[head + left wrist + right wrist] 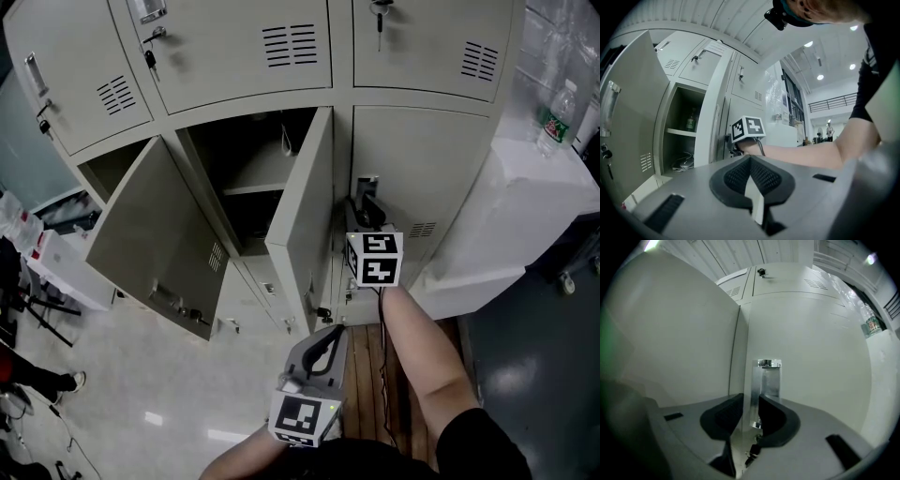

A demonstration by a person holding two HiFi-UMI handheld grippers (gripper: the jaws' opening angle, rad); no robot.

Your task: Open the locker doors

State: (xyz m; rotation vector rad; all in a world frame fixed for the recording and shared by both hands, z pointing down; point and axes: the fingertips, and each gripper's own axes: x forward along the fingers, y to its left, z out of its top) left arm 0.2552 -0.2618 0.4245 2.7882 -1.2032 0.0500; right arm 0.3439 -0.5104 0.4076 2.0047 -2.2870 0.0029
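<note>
1. Locker bank (309, 89) straight ahead, beige steel. The lower right door (422, 159) is not opened yet.
2. Your right gripper (750, 404) is at that door with its jaws part-closed, one on each side of the chrome handle (768, 376). The right pad looks to be against the handle and there's a sliver of gap at the left pad, so I wouldn't call it clamped yet.
3. Key relation: the handle is dead ahead of the right gripper, long axis vertical, on the door's left edge.
4. The middle open door (302, 206) stands edge-on just beside the handle on your left. The left open door (159, 234) is further out.
5. My read is that the hinges are on the right. Finish the squeeze, then pull toward you, arcing right. Watch for the pads slipping off the chrome.
6. Your left gripper (750, 159) has its jaws together with nothing between them. It sits low by your body, well away from the handle, so the right hand is nearer.
</note>
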